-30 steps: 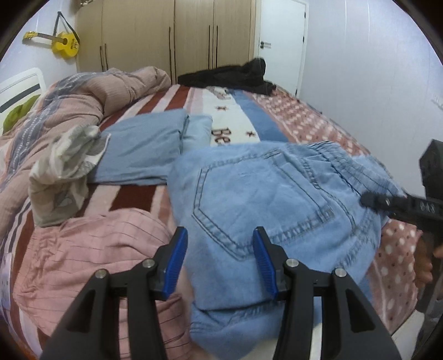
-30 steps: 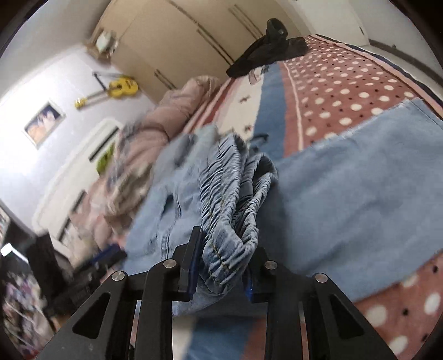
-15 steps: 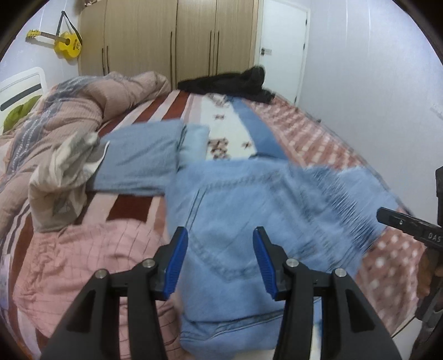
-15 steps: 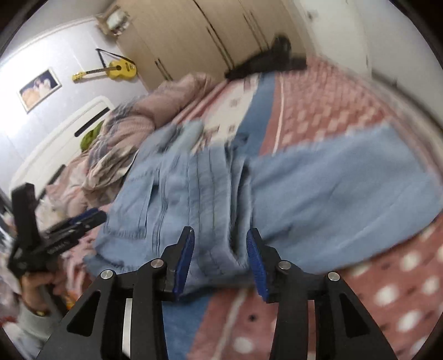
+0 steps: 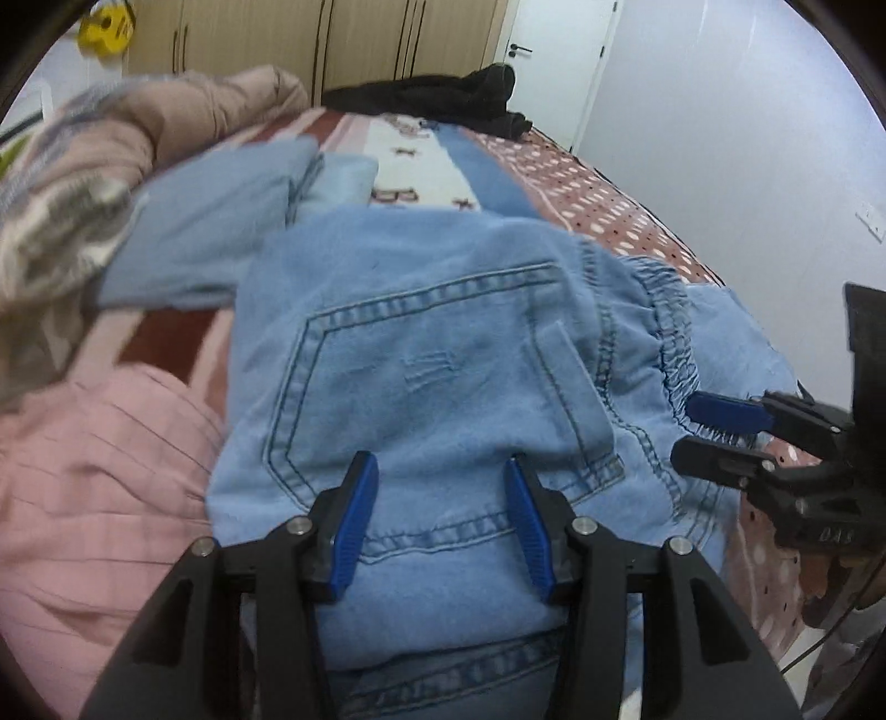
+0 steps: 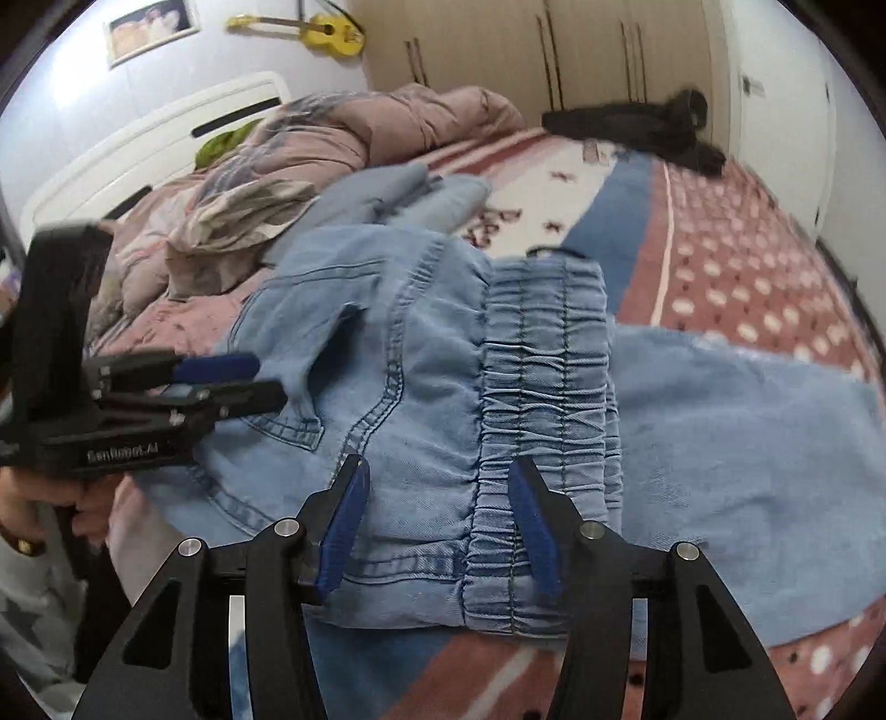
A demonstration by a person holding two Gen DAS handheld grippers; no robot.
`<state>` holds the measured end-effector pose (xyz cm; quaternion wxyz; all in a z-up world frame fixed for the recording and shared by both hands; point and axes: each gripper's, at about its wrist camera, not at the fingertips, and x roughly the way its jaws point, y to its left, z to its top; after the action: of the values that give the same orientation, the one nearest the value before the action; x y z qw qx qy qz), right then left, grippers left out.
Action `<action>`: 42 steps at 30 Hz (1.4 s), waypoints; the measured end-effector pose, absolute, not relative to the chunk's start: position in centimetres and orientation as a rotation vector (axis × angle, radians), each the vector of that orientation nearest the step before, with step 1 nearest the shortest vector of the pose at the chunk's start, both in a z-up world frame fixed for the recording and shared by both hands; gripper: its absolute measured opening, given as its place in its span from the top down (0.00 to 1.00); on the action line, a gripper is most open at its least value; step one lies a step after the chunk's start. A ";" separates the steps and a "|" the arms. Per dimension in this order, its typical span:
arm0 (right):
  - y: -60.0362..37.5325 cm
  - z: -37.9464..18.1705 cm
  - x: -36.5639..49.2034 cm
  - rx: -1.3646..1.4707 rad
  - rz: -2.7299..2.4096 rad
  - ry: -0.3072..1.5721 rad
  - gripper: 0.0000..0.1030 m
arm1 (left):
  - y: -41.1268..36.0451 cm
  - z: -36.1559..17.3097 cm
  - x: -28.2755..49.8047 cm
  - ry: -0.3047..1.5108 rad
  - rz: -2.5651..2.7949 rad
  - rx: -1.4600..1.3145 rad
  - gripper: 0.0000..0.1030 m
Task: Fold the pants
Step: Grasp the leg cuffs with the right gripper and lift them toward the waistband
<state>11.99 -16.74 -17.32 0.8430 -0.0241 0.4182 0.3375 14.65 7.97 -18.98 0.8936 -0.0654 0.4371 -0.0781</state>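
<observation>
Light blue denim pants [image 6: 421, 387] lie doubled over on the patterned bedspread [image 6: 736, 260], elastic waistband topmost, both left gripper [image 5: 437, 515] and right gripper [image 6: 437, 520] poised just above with jaws spread, evidently released for regripping.

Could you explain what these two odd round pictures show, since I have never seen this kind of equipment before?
No robot here: a person holds a two-finger gripper in each hand, and a fisheye camera on each looks forward along its fingers. One picture comes from the left gripper, the other from the right gripper. Each gripper also shows at the edge of the other's picture. On the bed lie light blue denim pants, folded over, back pocket up, with the elastic waistband gathered on top. Both grippers are open above the denim and hold nothing. Farther back lie a rumpled pink quilt and dark clothing. A yellow guitar hangs on the wall.
</observation>
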 end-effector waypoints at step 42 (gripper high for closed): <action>-39.9 -20.3 17.2 0.758 0.229 0.804 0.95 | 8.9 -12.3 8.2 0.706 -0.031 -0.295 0.35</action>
<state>17.16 -39.90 -20.30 0.8449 0.3594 0.3812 0.1084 8.16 8.94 -12.32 0.9276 -0.1440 0.3443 -0.0151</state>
